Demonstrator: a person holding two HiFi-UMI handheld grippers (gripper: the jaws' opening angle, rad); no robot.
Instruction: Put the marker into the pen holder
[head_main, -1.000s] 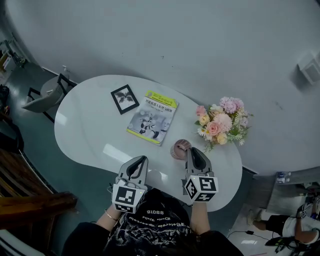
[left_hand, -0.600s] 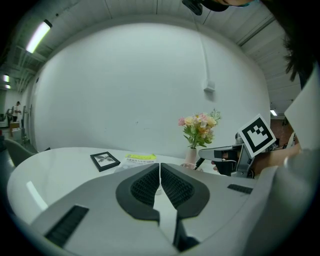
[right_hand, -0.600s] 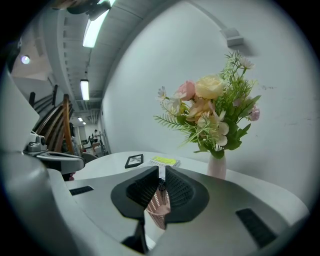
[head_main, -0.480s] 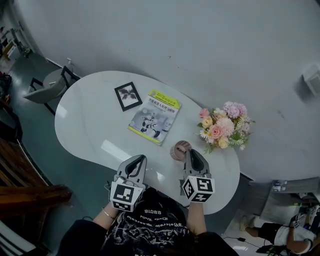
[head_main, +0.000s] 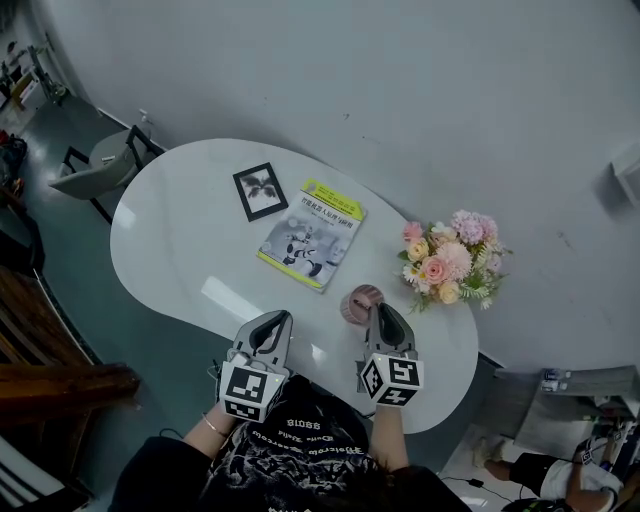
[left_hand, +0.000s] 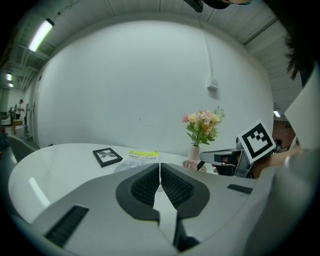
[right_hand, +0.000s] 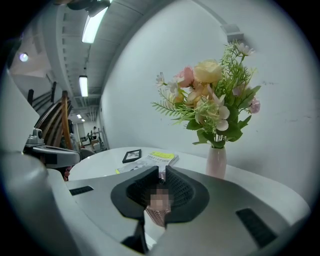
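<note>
Marker (left_hand: 200, 166) position: clamped between the jaws of the right gripper (head_main: 384, 311), with its dark tip pointing downward close to the holder (head_main: 358, 300); whether the tip is above the opening or just beside it cannot be told. In the right gripper view the jaws stand slightly apart on a dark shaft, and the ribbed pink holder shows through the gap below them. A mosaic patch covers part of this region, so the grip point along the shaft cannot be read. Left gripper (head_main: 281, 320) is held at the near edge of the table (head_main: 180, 250), apart from the holder, with its jaws together on nothing. Handling judgement: the marker is probably light, rigid and smooth-barrelled, so it may pivot or slide if gripped near one end. A hold around mid-barrel, leaving the lower end free, suits insertion. The holder looks small and light and stands unbraced on a glossy surface, so a sideways knock could shift or topple it. A vase (right_hand: 217, 162) of flowers stands near the holder on its far side, and clearance there deserves attention.
</note>
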